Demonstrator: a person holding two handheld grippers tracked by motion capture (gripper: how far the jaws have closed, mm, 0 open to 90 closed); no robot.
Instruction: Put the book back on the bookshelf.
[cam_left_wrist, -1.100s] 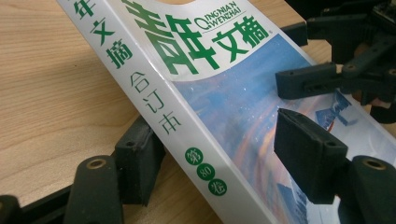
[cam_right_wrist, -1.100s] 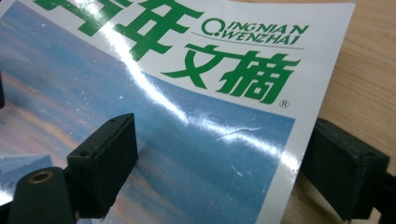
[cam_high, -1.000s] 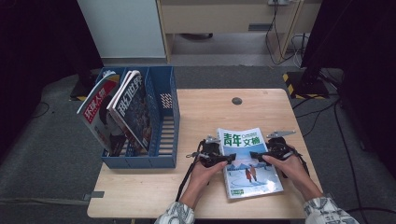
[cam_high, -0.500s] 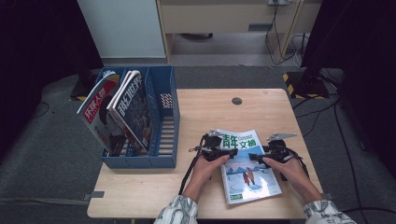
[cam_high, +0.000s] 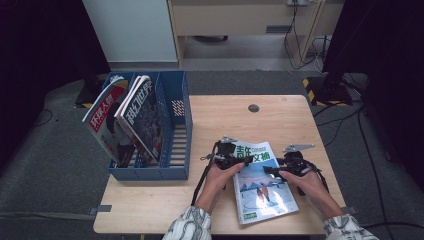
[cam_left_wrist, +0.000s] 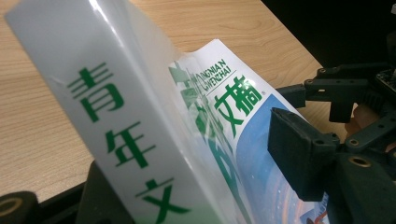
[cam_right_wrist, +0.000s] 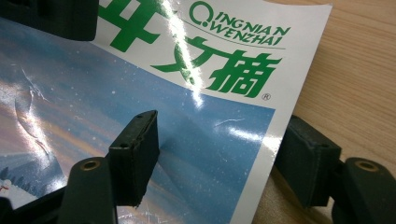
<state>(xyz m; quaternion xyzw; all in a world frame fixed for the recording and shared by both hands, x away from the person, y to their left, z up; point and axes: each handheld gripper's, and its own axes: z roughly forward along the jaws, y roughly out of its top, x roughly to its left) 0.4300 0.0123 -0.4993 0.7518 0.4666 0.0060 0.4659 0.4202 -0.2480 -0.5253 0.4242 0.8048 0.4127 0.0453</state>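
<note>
At the table's near right, the thin, glossy, floppy magazine (cam_high: 260, 182) sits between both part-open grippers, left gripper (cam_high: 239, 161) lifting its spine edge, right gripper (cam_high: 270, 170) straddling the opposite edge, jaws just closing; best gripped at the stiffer spine.

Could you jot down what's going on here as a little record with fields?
Magazine: on wooden table, left edge lifted
Left claw: open around the raised edge, jaws have just been closing
Right claw: open astride the right edge, jaws have just been closing
Blue rack: two magazines standing inside
</note>
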